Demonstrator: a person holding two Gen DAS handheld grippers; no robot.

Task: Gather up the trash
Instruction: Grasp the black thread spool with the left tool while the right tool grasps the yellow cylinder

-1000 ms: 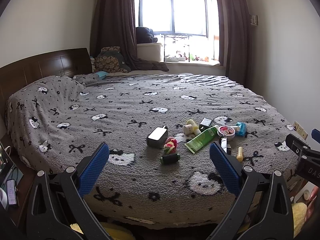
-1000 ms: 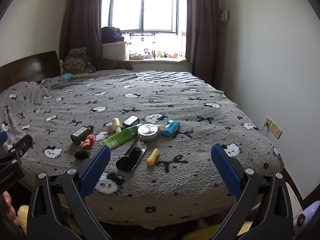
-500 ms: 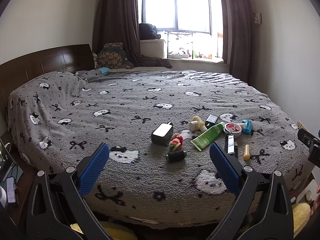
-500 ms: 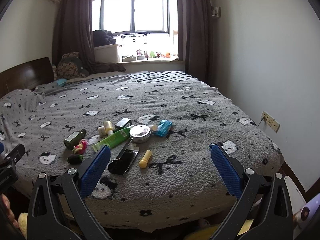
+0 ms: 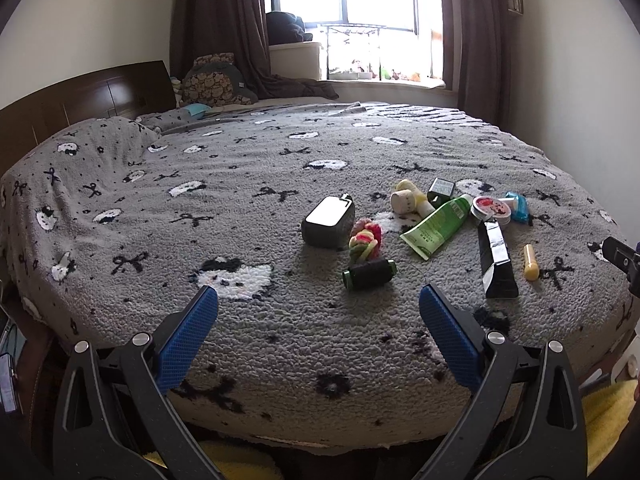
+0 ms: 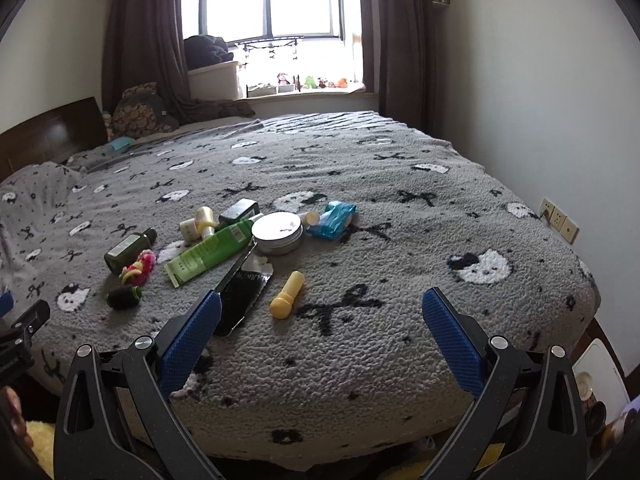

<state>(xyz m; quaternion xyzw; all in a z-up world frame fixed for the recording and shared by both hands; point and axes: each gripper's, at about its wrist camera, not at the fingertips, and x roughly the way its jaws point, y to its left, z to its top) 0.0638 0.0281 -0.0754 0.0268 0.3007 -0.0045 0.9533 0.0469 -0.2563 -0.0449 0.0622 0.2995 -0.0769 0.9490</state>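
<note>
Small items lie scattered on a grey patterned bed [image 5: 248,184]: a dark green bottle [image 5: 329,227], a colourful hair tie [image 5: 365,241], a black thread spool [image 5: 369,274], a green tube [image 5: 436,227], a black tube [image 5: 496,256], a yellow stick [image 5: 530,262], a round tin [image 6: 277,233] and a blue packet [image 6: 333,220]. My left gripper [image 5: 318,334] is open, just short of the spool. My right gripper [image 6: 320,338] is open with nothing in it; its left finger [image 6: 192,334] overlaps the black tube [image 6: 244,294], and the yellow stick [image 6: 287,294] lies just ahead.
A dark wooden headboard [image 5: 72,100] runs along the left. Pillows [image 5: 218,84] and a curtained window [image 5: 360,16] stand at the far end. A wall socket [image 6: 558,220] sits on the right wall. Yellow cloth [image 5: 604,412] lies on the floor below the bed's near edge.
Both grippers have moved forward toward the bed, so the scattered items appear closer. Both stay open.
</note>
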